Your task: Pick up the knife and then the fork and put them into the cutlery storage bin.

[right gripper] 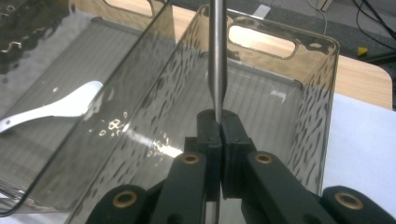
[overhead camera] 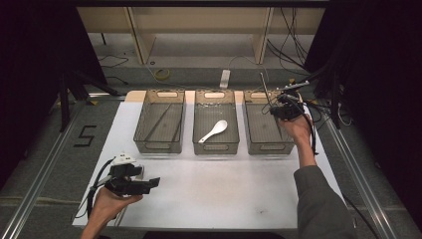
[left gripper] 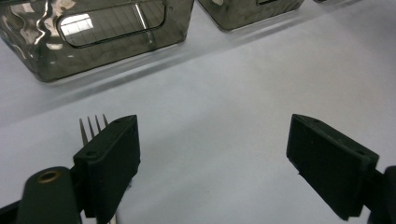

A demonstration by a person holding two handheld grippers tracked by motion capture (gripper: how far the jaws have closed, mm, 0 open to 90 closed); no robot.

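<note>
Three bins: smoked, see-through plastic boxes with handle slots stand in a row at the far side of the white surface (overhead camera: 219,189): left bin (overhead camera: 160,127), middle bin (overhead camera: 215,128), right bin (overhead camera: 267,128).
Right tool (overhead camera: 282,110): its jaws are pressed together on a thin metal rod-like utensil handle (right gripper: 217,60); I cannot tell what kind of utensil it is, as its working end is hidden.
Place of the held piece: it hangs over the right bin, above its far right part, clear of the floor of the bin as far as the right gripper view shows.
Long axis: the handle stands nearly upright, running straight up from the jaws toward the far wall of the bin, while that bin runs near to far.
Deciding relation: the bin lies directly below the right tool, so I judge that the coming move is to lay the piece down lengthwise along the bin and then let go.
Left tool (overhead camera: 133,182): its jaws stand wide apart with nothing between them, low over the near left of the surface.
Metal fork (left gripper: 92,127): it lies on the surface just beside the left tool, its tines peeking out past one jaw and pointing toward the bins.
Nearer hand: the left one by far is closest to the fork.
Other contents: a white ceramic soup spoon (overhead camera: 213,131) lies slantwise in the middle bin; thin dark sticks (overhead camera: 160,122) lie in the left bin.
</note>
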